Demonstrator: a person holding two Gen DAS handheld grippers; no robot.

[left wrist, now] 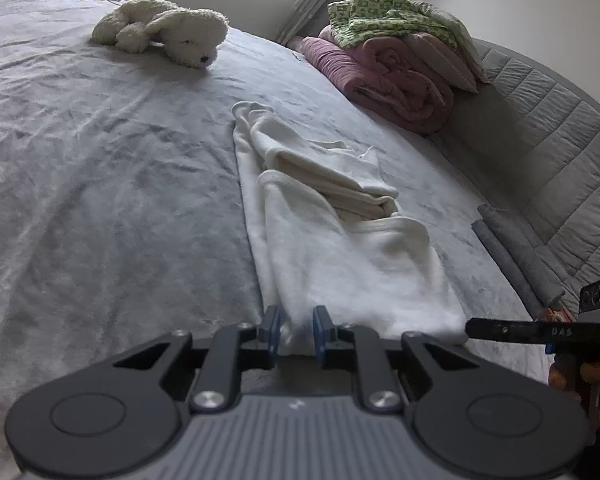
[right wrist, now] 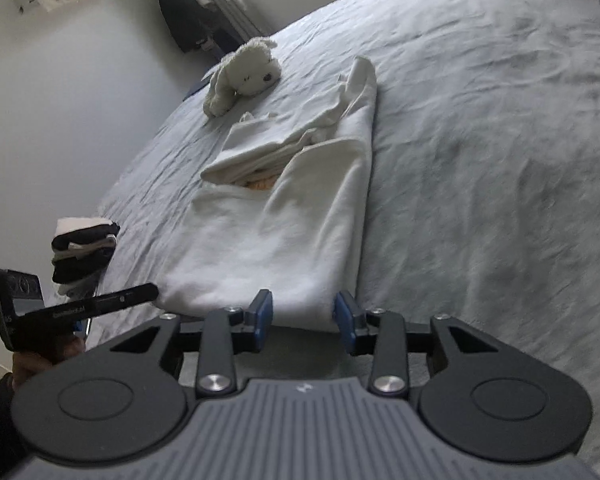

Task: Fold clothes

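Pointing downward over the near hem of a white garment (left wrist: pixel 340 248), the left gripper (left wrist: pixel 296 330) has its blue-padded fingers (left wrist: pixel 273 328) drawn close, with a bunched fold of the soft white cloth pinched between them. The right gripper (right wrist: pixel 304 314), angled down at the same hem from the other corner, has its blue pads (right wrist: pixel 346 316) standing apart; the hem lies just beyond and between them, and the pads do not press on it. In the right wrist view a hand (right wrist: pixel 40 360) in a dark sleeve grips the handle of the left tool at the lower left edge. The garment lies lengthwise on a grey bed cover (left wrist: pixel 100 160), a plush, wrinkled fabric; it is folded into a long narrow strip, with its sleeves heaped loosely across the middle. A fluffy cream stuffed dog (left wrist: pixel 164 28) lies on its side further up the bed. By the padded grey headboard (left wrist: pixel 560 128), quilted in rectangles, sits a rolled pink quilt (left wrist: pixel 388 68) topped by a green-patterned cloth (left wrist: pixel 384 14). A small stack of folded dark and white clothes (right wrist: pixel 82 252) rests at the bed's edge.
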